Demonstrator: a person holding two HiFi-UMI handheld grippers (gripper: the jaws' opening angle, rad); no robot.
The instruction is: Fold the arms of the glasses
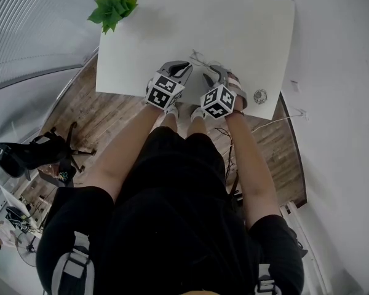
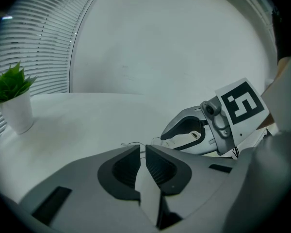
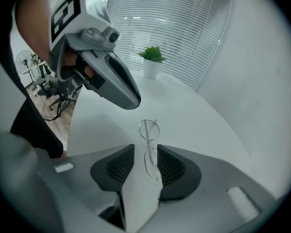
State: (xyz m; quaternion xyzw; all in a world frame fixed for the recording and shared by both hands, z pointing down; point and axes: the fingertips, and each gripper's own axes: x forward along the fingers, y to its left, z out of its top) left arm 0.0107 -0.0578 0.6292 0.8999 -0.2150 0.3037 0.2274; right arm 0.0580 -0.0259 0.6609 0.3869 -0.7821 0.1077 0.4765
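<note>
Since the white table (image 1: 258,29) looks slick, nothing braces the work: my left gripper (image 2: 142,149) hangs up and left of the right one's tips, pinched almost together and empty. My right gripper (image 3: 145,149) stands part-open astride the glasses (image 3: 149,130) without pressing them. Closing there could skid or bend that thin wire.

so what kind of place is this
Likely an office or lab-style room: slatted window blinds, a plain white table with a small potted plant, and tripod gear on a wood floor.
</note>
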